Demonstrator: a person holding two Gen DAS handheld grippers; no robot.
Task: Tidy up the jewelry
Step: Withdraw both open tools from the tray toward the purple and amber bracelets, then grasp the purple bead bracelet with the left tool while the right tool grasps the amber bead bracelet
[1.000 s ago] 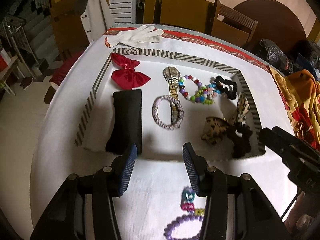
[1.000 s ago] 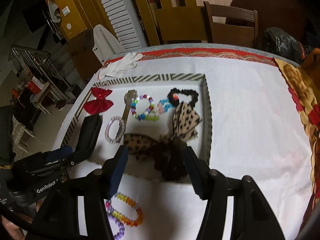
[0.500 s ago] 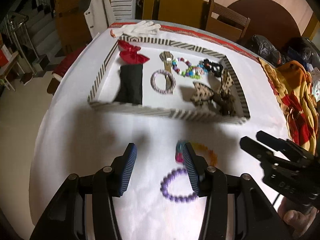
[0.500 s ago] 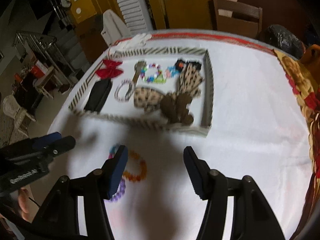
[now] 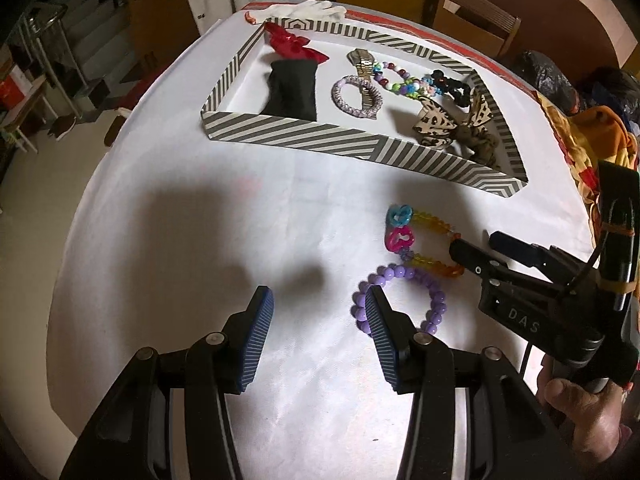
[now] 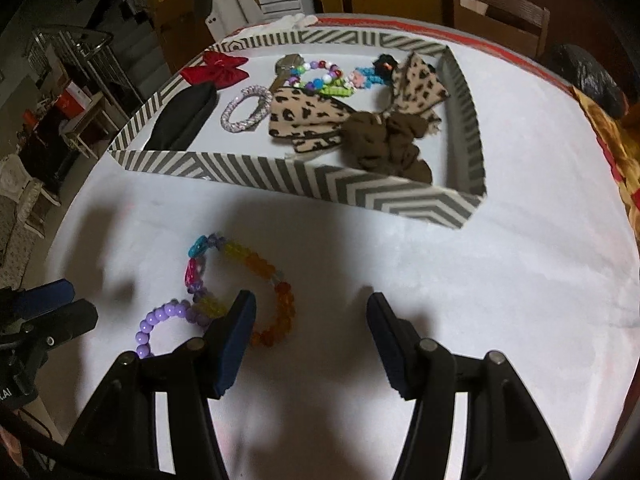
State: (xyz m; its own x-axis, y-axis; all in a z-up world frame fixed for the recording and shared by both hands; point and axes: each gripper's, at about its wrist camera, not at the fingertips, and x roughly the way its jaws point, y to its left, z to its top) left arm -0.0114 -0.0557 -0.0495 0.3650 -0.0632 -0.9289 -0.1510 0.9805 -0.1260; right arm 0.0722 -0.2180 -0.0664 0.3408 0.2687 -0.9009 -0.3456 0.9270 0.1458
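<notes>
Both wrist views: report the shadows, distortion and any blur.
Left wrist view: sharp; fisheye bends the striped tray; dark shadows fall on the white tablecloth ahead of the open left gripper. Right wrist view: softer, slightly blurred; a broad shadow covers the cloth around the multicolour bracelet and purple bracelet, ahead of the open right gripper; corners vignette to black.

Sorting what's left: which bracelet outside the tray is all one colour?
The purple bead bracelet, beside the left claw; the other has yellow, orange and charm links.
</notes>
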